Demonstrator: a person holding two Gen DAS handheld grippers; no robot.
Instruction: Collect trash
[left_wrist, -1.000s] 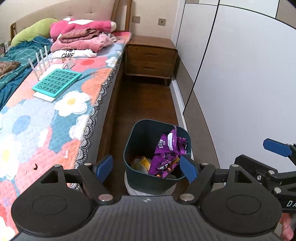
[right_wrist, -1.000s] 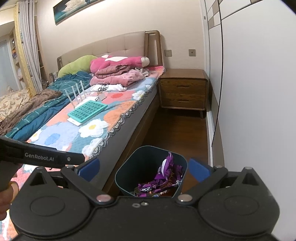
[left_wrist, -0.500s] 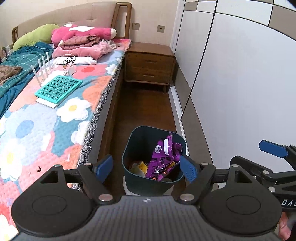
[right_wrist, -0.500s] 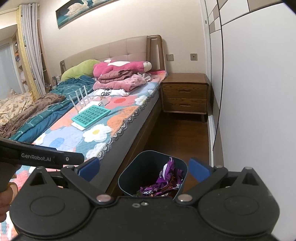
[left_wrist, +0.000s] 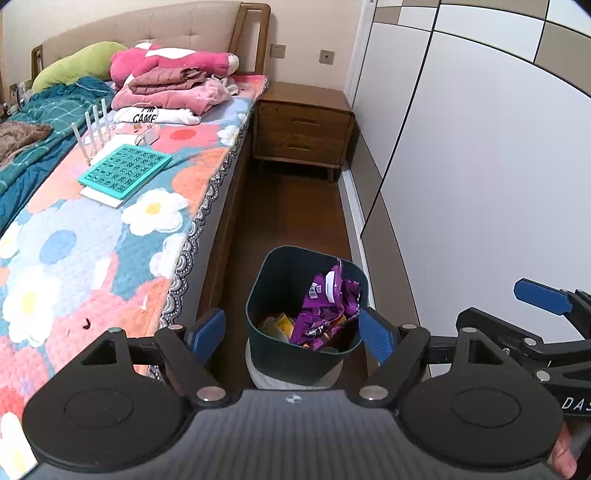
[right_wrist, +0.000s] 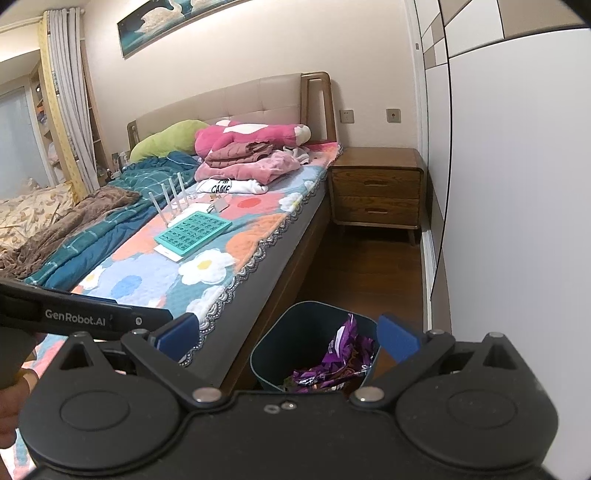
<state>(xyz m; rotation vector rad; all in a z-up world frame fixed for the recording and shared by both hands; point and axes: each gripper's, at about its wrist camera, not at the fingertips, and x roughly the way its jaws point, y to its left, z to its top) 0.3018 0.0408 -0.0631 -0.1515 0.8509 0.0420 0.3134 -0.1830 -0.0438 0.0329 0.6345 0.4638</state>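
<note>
A dark teal trash bin (left_wrist: 291, 354) (right_wrist: 273, 350) stands on the wood floor between the bed and the wardrobe. Purple wrappers (left_wrist: 325, 310) (right_wrist: 340, 354) and a yellow packet (left_wrist: 280, 325) lie inside it. My left gripper (left_wrist: 293, 332) hovers above the bin, open, with nothing between its blue pads. My right gripper (right_wrist: 288, 334) is also open and empty, higher over the bin's near side. One blue finger (left_wrist: 543, 295) of the right gripper shows at the right edge of the left wrist view.
A bed (right_wrist: 221, 266) with a flowered quilt fills the left side. It holds a teal grid board (left_wrist: 123, 170), a white router (left_wrist: 94, 129) and folded clothes (left_wrist: 173, 92). A wooden nightstand (left_wrist: 303, 129) stands at the back; white wardrobe doors (left_wrist: 480, 166) line the right.
Both grippers have risen a little away from the bin, which now looks smaller and lower in both views. Jaws are unchanged.
</note>
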